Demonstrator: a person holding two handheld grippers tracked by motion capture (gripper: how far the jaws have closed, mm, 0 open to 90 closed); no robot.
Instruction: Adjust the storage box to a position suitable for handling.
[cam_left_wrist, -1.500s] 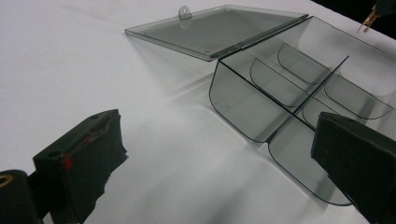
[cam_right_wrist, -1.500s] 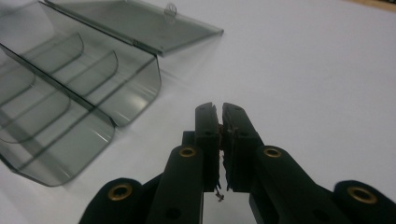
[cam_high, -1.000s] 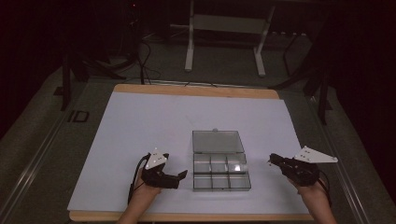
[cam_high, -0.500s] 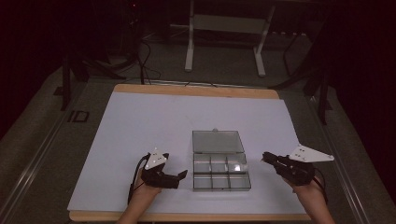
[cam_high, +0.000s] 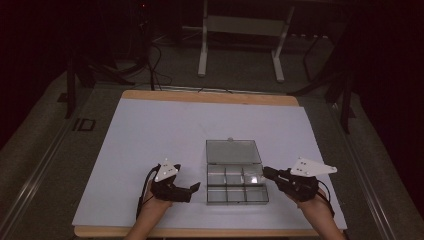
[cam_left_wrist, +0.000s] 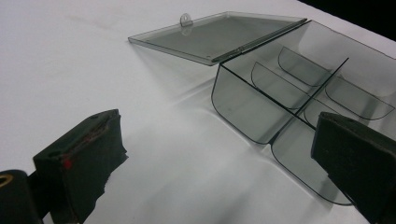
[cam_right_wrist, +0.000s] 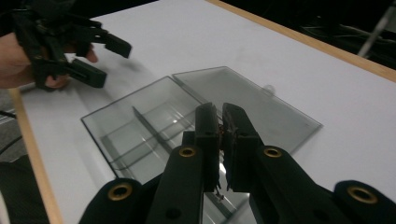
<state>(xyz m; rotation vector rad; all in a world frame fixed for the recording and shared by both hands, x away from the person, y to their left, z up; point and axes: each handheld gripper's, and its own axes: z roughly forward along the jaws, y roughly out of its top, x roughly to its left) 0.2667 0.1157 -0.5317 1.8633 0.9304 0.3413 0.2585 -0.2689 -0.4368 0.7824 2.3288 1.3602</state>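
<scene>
Centrally on the white worktop (cam_high: 150, 140) sits the clear compartment box (cam_high: 237, 186), its lid (cam_high: 233, 151) folded flat behind it (compartments look empty). Left gripper (cam_high: 189, 189) rests just left of the box, jaws wide, nothing between. Right gripper (cam_high: 266, 172) hangs over the box's right edge, jaws nearly together, holding nothing.
</scene>
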